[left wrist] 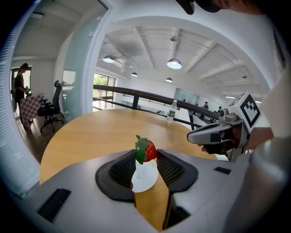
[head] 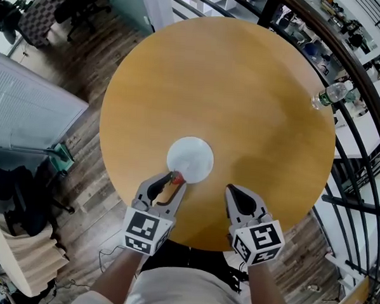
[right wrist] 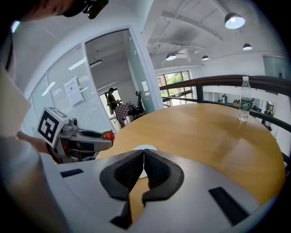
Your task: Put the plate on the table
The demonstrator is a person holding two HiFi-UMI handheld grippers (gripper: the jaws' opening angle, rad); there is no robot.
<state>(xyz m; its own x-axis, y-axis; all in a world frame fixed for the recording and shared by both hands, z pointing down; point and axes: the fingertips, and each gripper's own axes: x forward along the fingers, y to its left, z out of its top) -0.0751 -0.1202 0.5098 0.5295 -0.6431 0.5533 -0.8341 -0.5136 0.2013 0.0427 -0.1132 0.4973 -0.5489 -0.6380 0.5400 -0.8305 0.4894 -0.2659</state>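
A small white plate point(head: 189, 159) lies flat on the round wooden table point(head: 244, 87), near its front edge. My left gripper point(head: 174, 178) hovers at the plate's near left rim, shut on a red strawberry point(head: 176, 177) with green leaves. In the left gripper view the strawberry point(left wrist: 145, 149) sits between the pad tips, with the plate point(left wrist: 144, 178) just below and beyond it. My right gripper point(head: 229, 189) is to the right of the plate, apart from it, shut with nothing held. In the right gripper view its pads point(right wrist: 154, 169) touch, and the plate point(right wrist: 145, 147) shows just past them.
A clear water bottle point(head: 329, 94) stands at the table's far right edge. A dark railing point(head: 364, 94) curves behind the table on the right. Office chairs point(head: 77, 5) and a glass partition stand on the wood floor to the left.
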